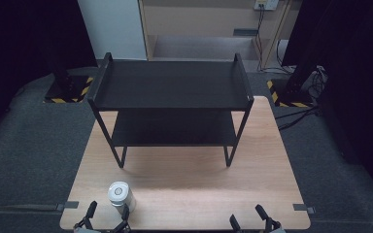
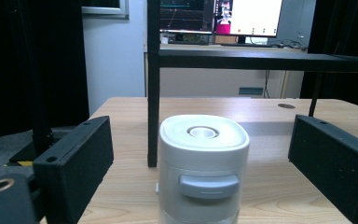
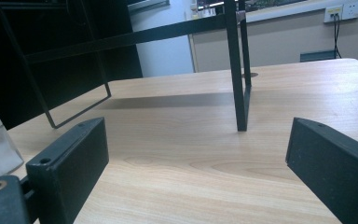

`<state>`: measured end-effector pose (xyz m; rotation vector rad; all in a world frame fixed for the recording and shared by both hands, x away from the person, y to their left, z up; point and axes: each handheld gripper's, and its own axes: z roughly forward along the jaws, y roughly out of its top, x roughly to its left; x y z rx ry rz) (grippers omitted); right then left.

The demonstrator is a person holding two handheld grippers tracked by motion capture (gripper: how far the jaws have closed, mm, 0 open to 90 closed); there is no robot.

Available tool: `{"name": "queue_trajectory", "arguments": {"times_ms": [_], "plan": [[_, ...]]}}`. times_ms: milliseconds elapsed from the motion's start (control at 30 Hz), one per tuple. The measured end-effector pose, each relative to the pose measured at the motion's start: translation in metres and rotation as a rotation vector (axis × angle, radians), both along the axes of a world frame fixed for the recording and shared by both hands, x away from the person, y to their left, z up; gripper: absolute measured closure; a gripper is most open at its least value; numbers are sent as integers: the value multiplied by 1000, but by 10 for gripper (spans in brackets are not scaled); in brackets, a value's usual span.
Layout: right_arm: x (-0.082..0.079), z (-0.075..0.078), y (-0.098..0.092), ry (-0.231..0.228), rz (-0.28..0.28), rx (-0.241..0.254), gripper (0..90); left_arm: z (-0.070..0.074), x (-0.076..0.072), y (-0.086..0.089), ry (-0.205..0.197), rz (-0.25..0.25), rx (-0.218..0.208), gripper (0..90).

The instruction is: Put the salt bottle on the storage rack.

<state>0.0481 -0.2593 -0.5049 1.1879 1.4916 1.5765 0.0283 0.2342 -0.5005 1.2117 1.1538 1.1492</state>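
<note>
Black jaws of our left gripper (image 1: 106, 216) stand wide apart around the white cylindrical canister with a grey lid tab (image 1: 121, 196), touching neither side; it stands upright at the near left edge of the light wooden table (image 1: 184, 184). Our right gripper (image 1: 250, 218) is spread wide too, gripping nothing, with bare tabletop between it and the black two-tier metal shelf (image 1: 172, 97).
</note>
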Motion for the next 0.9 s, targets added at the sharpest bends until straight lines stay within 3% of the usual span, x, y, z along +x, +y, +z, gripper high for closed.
{"name": "queue_trajectory", "arguments": {"times_ms": [433,733,900], "plan": [[-5,-2,-4,8,-3,2,57,-3,2,-5,8,6,-10,22],[-5,-7,-5,31,-13,4,57,-14,26,-10,34,8,19,24],[-4,-9,-6,41,-20,5,57,-19,37,-12,53,23,12,32]]}}
